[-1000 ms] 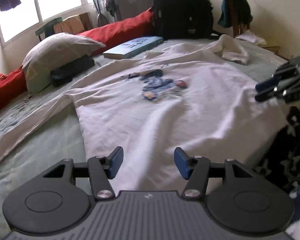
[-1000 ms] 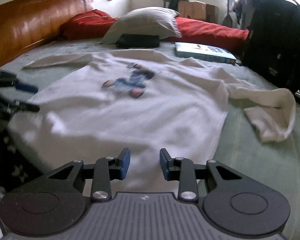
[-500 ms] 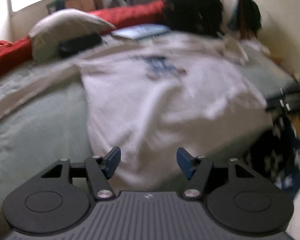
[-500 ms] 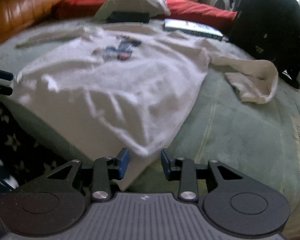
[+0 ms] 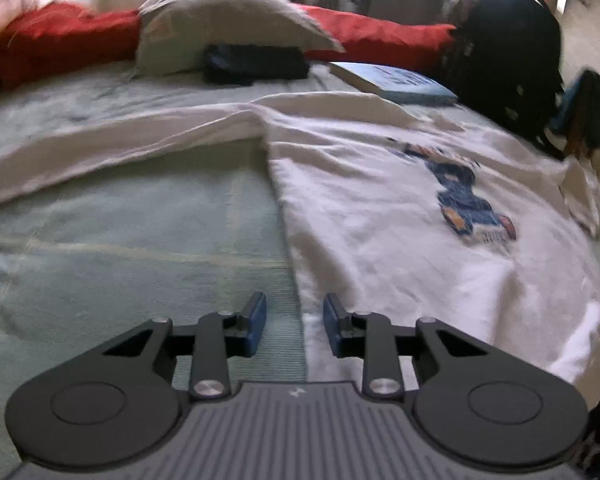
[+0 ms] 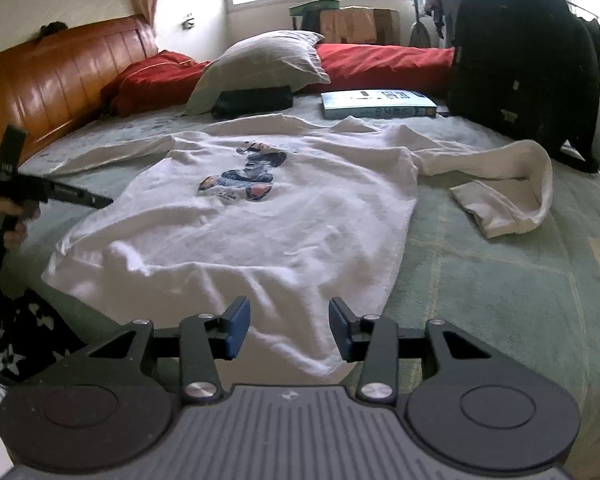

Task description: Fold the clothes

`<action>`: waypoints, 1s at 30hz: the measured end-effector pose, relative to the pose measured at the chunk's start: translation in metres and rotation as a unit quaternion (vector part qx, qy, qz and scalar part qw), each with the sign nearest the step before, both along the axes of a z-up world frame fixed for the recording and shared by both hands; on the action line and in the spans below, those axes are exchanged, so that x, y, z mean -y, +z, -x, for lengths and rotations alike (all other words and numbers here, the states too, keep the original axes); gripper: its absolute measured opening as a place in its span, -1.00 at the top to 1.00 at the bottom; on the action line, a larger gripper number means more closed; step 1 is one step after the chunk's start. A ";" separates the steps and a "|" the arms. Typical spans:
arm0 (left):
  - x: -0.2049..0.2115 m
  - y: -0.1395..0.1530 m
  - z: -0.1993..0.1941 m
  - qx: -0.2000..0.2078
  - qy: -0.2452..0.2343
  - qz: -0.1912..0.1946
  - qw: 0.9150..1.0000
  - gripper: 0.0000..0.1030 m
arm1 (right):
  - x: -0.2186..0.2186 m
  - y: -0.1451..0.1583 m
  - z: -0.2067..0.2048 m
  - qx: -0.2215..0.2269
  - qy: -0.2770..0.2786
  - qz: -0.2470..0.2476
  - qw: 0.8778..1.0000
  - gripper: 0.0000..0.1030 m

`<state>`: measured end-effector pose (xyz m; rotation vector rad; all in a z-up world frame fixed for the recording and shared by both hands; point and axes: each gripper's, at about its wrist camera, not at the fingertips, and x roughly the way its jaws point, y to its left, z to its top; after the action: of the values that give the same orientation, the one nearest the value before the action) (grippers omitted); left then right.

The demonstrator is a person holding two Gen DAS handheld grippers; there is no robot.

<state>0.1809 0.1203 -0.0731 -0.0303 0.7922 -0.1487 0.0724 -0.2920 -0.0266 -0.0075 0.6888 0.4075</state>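
Note:
A white long-sleeved shirt [image 5: 380, 220] with a blue cartoon print lies front up on the pale green bedspread [image 5: 120, 260]. One sleeve [image 5: 120, 148] stretches out to the left. The other sleeve [image 6: 508, 184] is doubled back on itself at the right. My left gripper [image 5: 295, 328] hovers low at the shirt's side edge. Its jaws are closing, the fabric edge runs between the pads, and they do not press on it. My right gripper [image 6: 286, 328] is over the hem near its right corner. Its jaws are opening, with cloth lying below the gap. The left gripper [image 6: 100, 201] also shows side-on in the right wrist view.
At the head of the bed lie a grey pillow [image 6: 260, 60], a red bolster [image 6: 380, 64], a black pouch [image 6: 252, 100] and a book [image 6: 376, 104]. A black backpack [image 6: 520, 60] stands at the far right. A wooden headboard [image 6: 52, 84] is on the left. Dark star-patterned cloth [image 6: 16, 344] is at the near edge.
My left gripper swung left, from over the shirt's hem to its side edge, and its jaws narrowed. The right gripper's jaws widened over the hem.

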 end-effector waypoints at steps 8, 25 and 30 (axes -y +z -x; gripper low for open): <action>0.019 0.005 0.006 0.015 0.043 -0.114 0.992 0.78 | -0.001 -0.010 -0.008 -0.010 -0.009 -0.002 1.000 0.04; 0.068 0.031 0.095 0.023 -0.130 -0.053 0.990 0.31 | 0.058 -0.052 -0.019 -0.117 -0.055 -0.185 0.974 -0.20; 0.105 0.018 0.116 0.033 -0.227 -0.107 0.967 0.20 | 0.020 -0.021 -0.001 -0.032 0.000 -0.065 0.997 -0.20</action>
<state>0.0646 0.0157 -0.0547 0.3614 0.7341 -0.4945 0.0731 -0.3117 -0.0478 0.1296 0.7240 0.4528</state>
